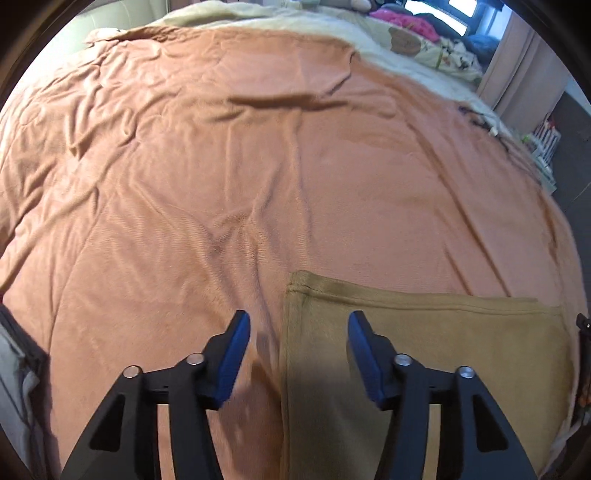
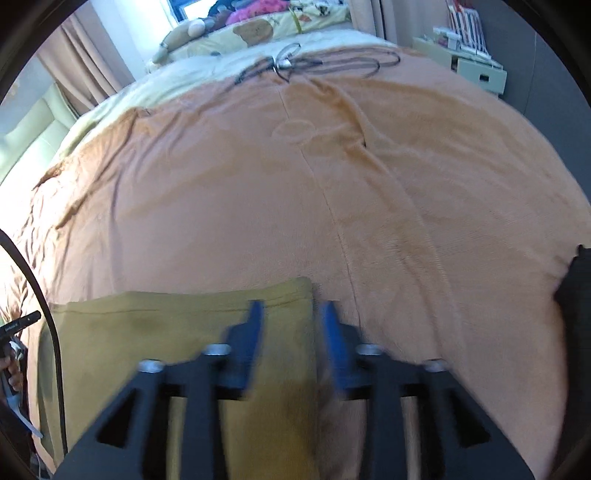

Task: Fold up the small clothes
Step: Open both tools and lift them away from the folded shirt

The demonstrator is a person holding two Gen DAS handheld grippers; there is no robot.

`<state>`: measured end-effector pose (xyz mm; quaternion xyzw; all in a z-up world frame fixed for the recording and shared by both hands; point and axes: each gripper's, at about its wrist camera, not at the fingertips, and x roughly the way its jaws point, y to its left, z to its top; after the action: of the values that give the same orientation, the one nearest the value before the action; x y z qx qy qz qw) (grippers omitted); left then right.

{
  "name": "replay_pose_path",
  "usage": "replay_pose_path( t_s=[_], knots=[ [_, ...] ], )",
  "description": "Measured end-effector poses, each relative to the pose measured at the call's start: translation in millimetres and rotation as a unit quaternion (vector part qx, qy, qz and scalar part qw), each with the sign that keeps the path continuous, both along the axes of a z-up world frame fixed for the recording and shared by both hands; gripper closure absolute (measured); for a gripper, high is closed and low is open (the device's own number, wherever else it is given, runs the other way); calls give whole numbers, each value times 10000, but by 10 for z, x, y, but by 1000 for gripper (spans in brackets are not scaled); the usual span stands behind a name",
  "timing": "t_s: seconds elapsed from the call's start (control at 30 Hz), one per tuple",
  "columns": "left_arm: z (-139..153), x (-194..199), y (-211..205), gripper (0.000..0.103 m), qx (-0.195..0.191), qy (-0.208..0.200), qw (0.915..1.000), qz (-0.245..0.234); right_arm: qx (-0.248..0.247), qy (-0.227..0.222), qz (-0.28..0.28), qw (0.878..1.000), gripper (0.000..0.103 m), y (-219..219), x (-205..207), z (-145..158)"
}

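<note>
We see one folded tan garment [image 1: 424, 369] lying flat on the orange blanket [image 1: 221, 166] that covers the bed, at the blanket's near edge, and we take that garment as our landmark. Two grippers hover over it, one at each end. The left gripper [image 1: 299, 325] hangs above the garment's left edge, its jaws standing well apart with nothing between them: one blue pad is over the bare blanket just left of the garment, the other over the garment itself. The right gripper [image 2: 291, 314] hangs above the garment's right edge, and its jaws are likewise parted and empty, with the garment's right border running between them below; this view is blurred, so we cannot tell how far the pads are above the cloth. In the right wrist view the garment [image 2: 166, 332] shows one stitched hem along its far side. Beyond the garment, at the far end of the blanket, lies one tangle of black cable [image 2: 317, 62]. Further beyond that we count one cream printed cover [image 2: 266, 29], with one pink cloth [image 2: 258, 7] heaped on it near the window.
</note>
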<state>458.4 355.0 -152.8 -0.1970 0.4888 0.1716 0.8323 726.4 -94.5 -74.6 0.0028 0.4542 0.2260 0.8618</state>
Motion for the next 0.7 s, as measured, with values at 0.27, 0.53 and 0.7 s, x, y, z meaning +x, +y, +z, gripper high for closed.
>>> replay_pose_path(
  t_s=[0.27,0.53,0.7],
  knots=[
    [384,-411,-132,30,14,-308,9995,89,173,-317,246,9990,28,-224,-579,345],
    [548,-788,-357,26,-40,-508,9987,44,275,-374,396,9981,23,-426,-1035,556],
    [578,-1025,-465,26,-113,-574,9983,54,390,-239,460,9979,20,-547,-1213,614]
  ],
)
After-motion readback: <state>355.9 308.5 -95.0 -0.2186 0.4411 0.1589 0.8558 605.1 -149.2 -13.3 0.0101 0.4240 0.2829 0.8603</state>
